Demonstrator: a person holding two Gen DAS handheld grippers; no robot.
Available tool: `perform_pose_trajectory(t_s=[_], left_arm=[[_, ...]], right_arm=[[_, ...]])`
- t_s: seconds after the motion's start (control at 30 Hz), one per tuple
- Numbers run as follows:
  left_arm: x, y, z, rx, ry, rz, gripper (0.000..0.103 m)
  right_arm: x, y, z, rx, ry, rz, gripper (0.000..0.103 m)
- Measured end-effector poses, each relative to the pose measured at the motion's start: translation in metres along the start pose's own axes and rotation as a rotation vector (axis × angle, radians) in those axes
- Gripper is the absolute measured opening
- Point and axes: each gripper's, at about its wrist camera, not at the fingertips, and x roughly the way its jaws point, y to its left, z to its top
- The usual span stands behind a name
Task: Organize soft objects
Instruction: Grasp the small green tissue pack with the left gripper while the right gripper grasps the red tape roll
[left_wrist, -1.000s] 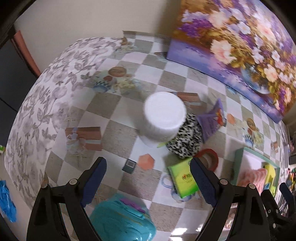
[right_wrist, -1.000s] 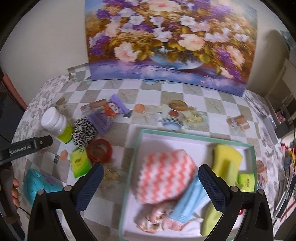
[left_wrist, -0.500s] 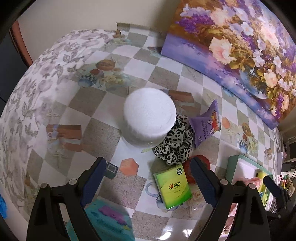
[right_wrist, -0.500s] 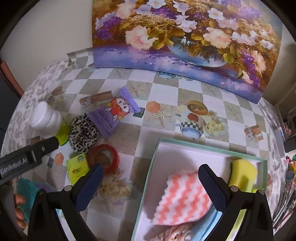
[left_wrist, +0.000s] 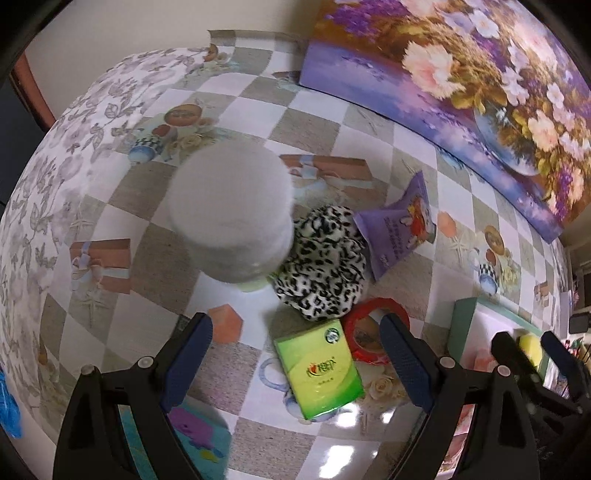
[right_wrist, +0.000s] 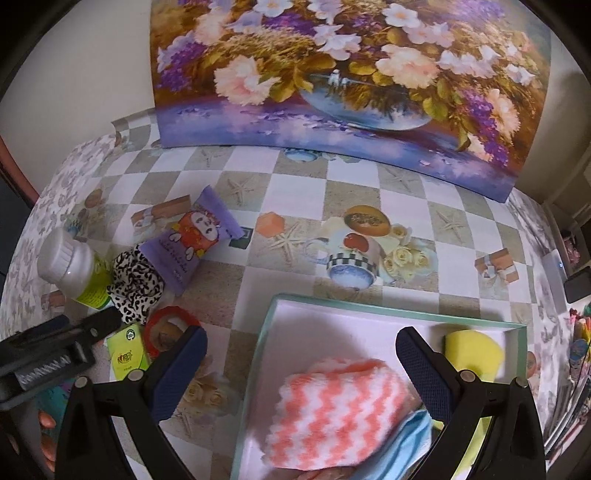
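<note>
A black-and-white leopard scrunchie (left_wrist: 325, 266) (right_wrist: 137, 284) lies on the checked tablecloth beside a white-capped bottle (left_wrist: 231, 210) (right_wrist: 72, 264). In front of it rests a green tissue pack (left_wrist: 317, 369) (right_wrist: 127, 350). My left gripper (left_wrist: 295, 354) hovers open above the tissue pack, nothing between its fingers. My right gripper (right_wrist: 301, 363) is open over the near-left part of a green-rimmed white tray (right_wrist: 369, 308). In the tray lie a coral zigzag cloth (right_wrist: 336, 410), a light blue cloth (right_wrist: 402, 446) and a yellow sponge (right_wrist: 472, 354).
A purple snack pouch (left_wrist: 400, 225) (right_wrist: 195, 236) and a red tape ring (left_wrist: 369, 328) (right_wrist: 166, 328) lie by the scrunchie. A teal object (left_wrist: 192, 439) sits at the near edge. A flower painting (right_wrist: 340, 81) leans on the wall behind.
Both grippers have shifted and sunk a little toward the table. The tissue pack now sits between the left fingers' line; the right view has slid so the tray is lower in frame.
</note>
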Motion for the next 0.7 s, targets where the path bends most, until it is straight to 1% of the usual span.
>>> perform_pose_trajectory(t_s=[0.2, 0.3, 0.6, 0.7], left_arm=[[0.008, -0.007, -0.002, 0.013, 0.018, 0.031, 0.092], [0.016, -0.010, -0.004, 0.023, 0.043, 0.043, 0.092], [0.036, -0.032, -0.016, 0.121, 0.115, 0.085, 0.092], [0.040, -0.039, -0.019, 0.155, 0.126, 0.101, 0.092]], right_arm=[[-0.003, -0.008, 0.002, 0.007, -0.005, 0.002, 0.103], [-0.004, -0.010, 0.002, 0.008, -0.006, 0.004, 0.103], [-0.003, -0.014, 0.001, 0.016, -0.003, 0.023, 0.103], [-0.003, -0.014, 0.000, 0.019, -0.004, 0.025, 0.103]])
